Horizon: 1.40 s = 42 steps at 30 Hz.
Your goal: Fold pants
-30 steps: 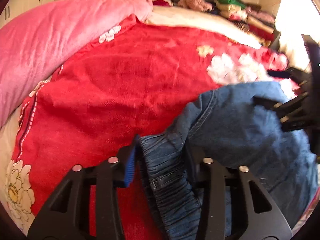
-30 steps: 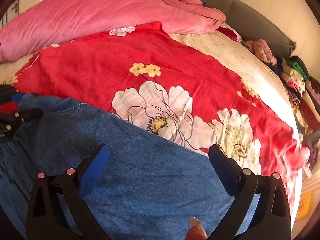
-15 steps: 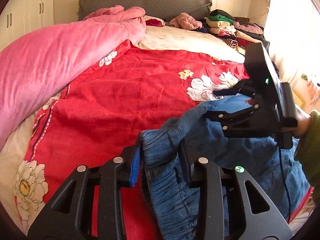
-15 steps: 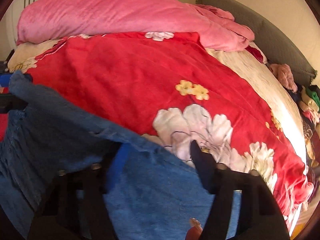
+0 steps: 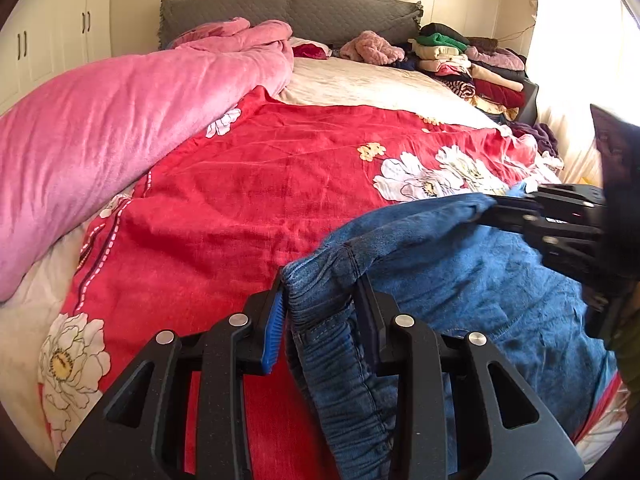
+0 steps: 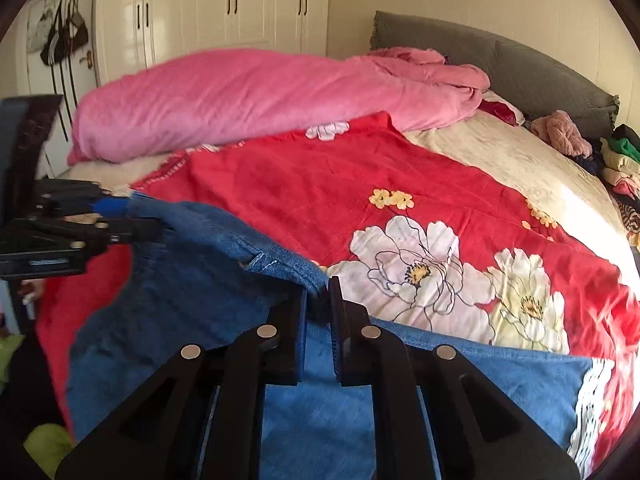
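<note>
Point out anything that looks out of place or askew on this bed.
The pink duvet lies bunched along one side rather than spread flat. The jeans hang crumpled between the left gripper and right gripper, not yet laid flat. Stacked clothes crowd the headboard corner.

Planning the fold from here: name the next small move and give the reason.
Probably carry the jeans forward over the red bedspread and lower them flat. The left hand-held gripper pinches the elastic waistband, the right hand-held gripper an edge, and the denim hangs bunched between them.
</note>
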Tool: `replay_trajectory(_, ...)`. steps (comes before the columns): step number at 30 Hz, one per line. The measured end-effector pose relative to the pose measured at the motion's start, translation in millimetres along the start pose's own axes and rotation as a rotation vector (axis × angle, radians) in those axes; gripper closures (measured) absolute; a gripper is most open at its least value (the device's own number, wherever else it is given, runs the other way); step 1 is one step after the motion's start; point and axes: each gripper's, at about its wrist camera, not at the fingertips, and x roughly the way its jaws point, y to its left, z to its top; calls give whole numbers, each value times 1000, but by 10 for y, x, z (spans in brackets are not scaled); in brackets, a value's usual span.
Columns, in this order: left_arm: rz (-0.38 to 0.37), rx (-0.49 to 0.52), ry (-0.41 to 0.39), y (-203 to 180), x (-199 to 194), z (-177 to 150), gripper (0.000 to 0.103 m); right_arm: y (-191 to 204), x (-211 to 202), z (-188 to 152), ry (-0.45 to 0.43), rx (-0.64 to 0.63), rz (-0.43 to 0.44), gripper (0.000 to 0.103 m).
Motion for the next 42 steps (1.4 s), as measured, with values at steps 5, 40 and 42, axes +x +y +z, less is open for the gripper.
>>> replay_trajectory(5, -7, 8, -21, -65, -161, -82, 79, 220, -454, -205, -39, 32, 53, 95)
replay_trajectory(40, -16, -110, -5, -2, -1130, -1071, 78, 1435, -1017, -1416, 94, -61, 198, 95)
replay_trajectory(42, -19, -103, -20, -57, -1178, -1030, 78, 1472, -978, -1453, 108, -74, 193, 95)
